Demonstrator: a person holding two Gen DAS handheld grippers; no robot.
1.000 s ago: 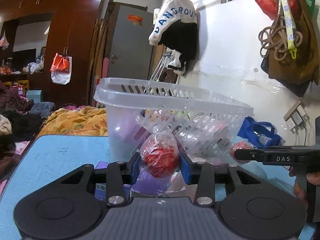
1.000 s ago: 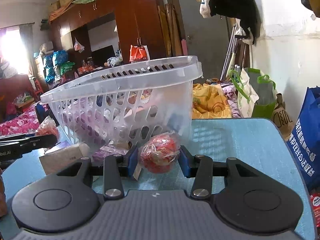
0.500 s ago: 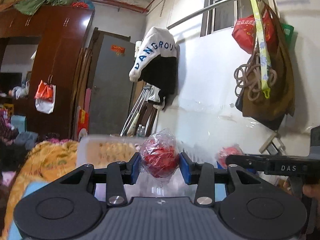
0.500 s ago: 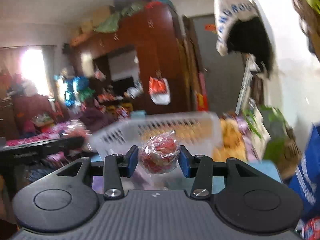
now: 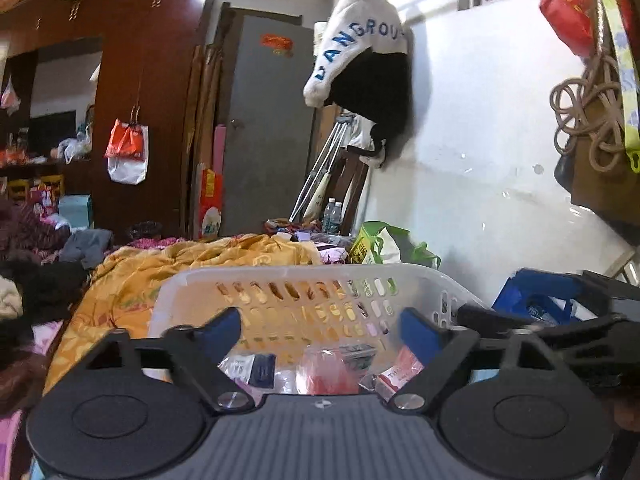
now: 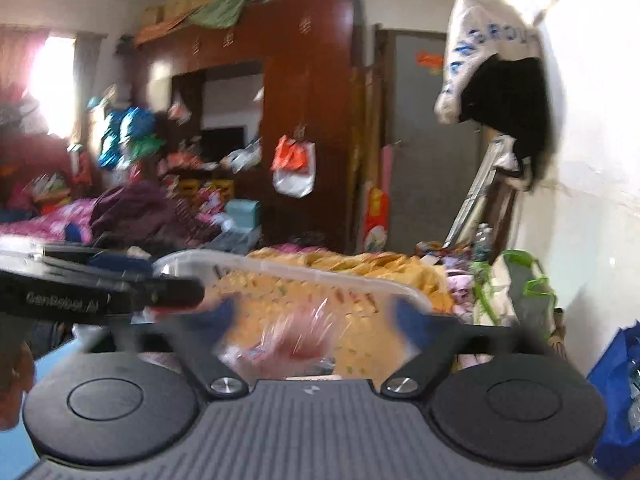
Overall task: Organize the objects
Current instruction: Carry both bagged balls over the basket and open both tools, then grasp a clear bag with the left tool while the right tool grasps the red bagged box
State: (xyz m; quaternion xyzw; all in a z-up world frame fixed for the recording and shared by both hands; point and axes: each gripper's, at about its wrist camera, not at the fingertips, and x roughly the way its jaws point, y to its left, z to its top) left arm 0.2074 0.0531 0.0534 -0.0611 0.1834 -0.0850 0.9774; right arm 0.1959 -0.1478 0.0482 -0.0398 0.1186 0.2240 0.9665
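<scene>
The white slotted plastic basket [image 5: 304, 280] stands right below both grippers; its rim also shows in the right wrist view [image 6: 304, 270]. My left gripper [image 5: 320, 326] is open over the basket, and a red ball wrapped in clear plastic [image 5: 326, 372] lies inside among small packets. My right gripper [image 6: 310, 322] is open too, its fingers blurred. A second red wrapped ball [image 6: 294, 342] is a blur between and below them, over the basket. The other gripper shows at the right edge of the left wrist view [image 5: 560, 320] and at the left of the right wrist view [image 6: 96, 292].
A yellow blanket [image 5: 180, 268] lies on a bed behind the basket. A blue bag [image 5: 536, 300] and a green bag [image 5: 384, 240] stand by the white wall on the right. A dark wardrobe [image 5: 132, 92] and grey door [image 5: 268, 128] are far back.
Both grippers rose from the table to above the basket, then opened. Each red wrapped ball left its fingers and dropped toward the basket.
</scene>
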